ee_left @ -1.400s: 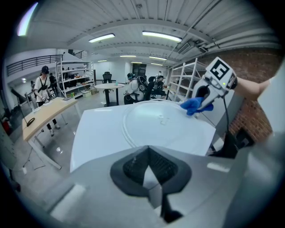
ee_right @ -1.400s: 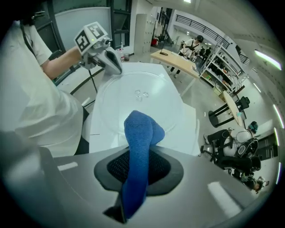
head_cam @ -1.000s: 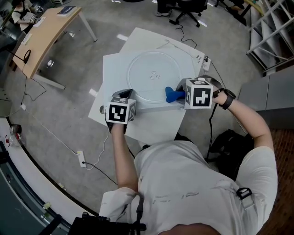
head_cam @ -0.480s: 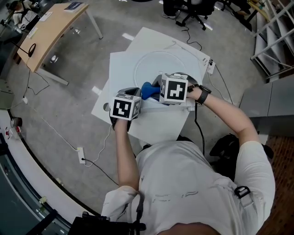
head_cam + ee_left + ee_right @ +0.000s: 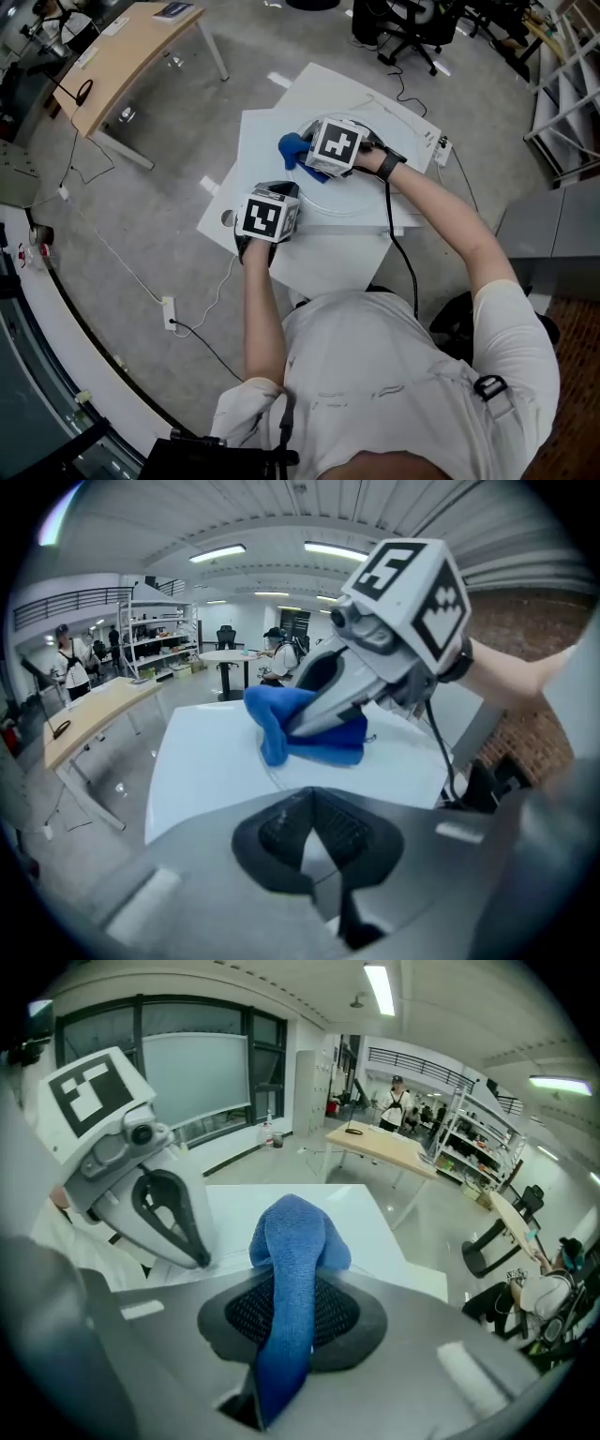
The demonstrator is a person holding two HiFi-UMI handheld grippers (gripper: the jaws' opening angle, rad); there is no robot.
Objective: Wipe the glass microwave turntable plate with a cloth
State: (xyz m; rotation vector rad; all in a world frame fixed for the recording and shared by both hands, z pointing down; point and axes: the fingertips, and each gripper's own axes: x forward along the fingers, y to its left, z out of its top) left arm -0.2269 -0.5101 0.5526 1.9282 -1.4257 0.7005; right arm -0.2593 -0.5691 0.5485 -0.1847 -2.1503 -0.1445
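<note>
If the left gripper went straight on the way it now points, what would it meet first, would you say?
Most likely the blue cloth, clamped in the right gripper over the glass plate, directly ahead; how far off is hard to judge.

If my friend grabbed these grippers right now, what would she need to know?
Left gripper: jaws nearly together, and it looks like they are pinching the near rim of the glass plate to steady it.
Right gripper: shut on the blue cloth, which it presses on the plate's far-left part.
The plate lies flat on the white table.
Done: the cloth is gripped and on the glass. I can't tell how much has been wiped.
Left: rub the cloth over the whole plate, then let go of the cloth and the plate.
</note>
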